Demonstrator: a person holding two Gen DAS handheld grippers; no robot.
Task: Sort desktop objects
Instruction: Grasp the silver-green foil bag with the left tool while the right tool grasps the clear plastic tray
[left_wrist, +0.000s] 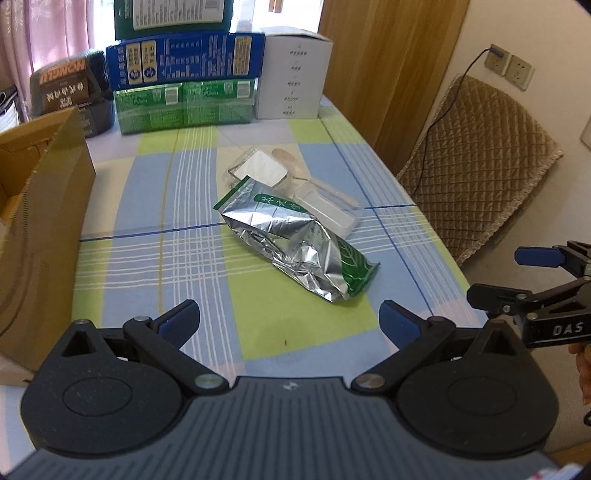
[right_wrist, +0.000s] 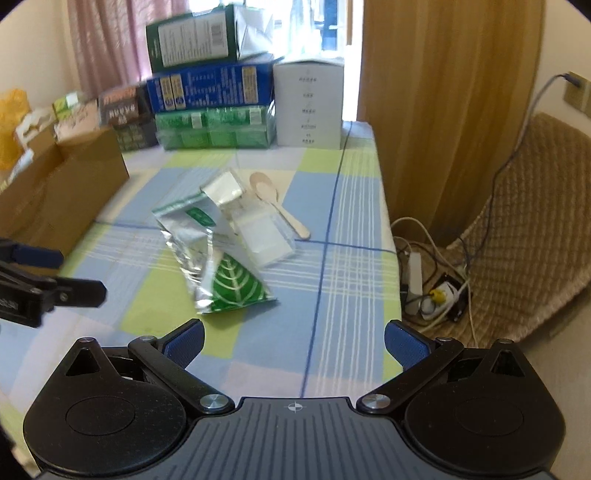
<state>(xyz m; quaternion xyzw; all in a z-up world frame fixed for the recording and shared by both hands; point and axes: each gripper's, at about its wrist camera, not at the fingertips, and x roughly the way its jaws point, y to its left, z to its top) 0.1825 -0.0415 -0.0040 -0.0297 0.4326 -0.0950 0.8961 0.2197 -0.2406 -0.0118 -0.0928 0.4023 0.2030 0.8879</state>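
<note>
A crumpled silver and green foil pouch (left_wrist: 301, 243) lies mid-table on the checked cloth; it also shows in the right wrist view (right_wrist: 218, 266). Behind it lie a clear plastic bag with a white label (left_wrist: 260, 170), a clear flat box (left_wrist: 327, 206) and a wooden spoon (right_wrist: 277, 205). My left gripper (left_wrist: 290, 321) is open and empty, just short of the pouch. My right gripper (right_wrist: 293, 339) is open and empty, near the table's right edge, and shows at the right of the left wrist view (left_wrist: 517, 280).
An open cardboard box (left_wrist: 40, 229) stands at the left. Stacked green, blue and white cartons (left_wrist: 184, 81) line the far edge. A padded chair (right_wrist: 524, 229) and a power strip with cables (right_wrist: 436, 291) are off the right table edge.
</note>
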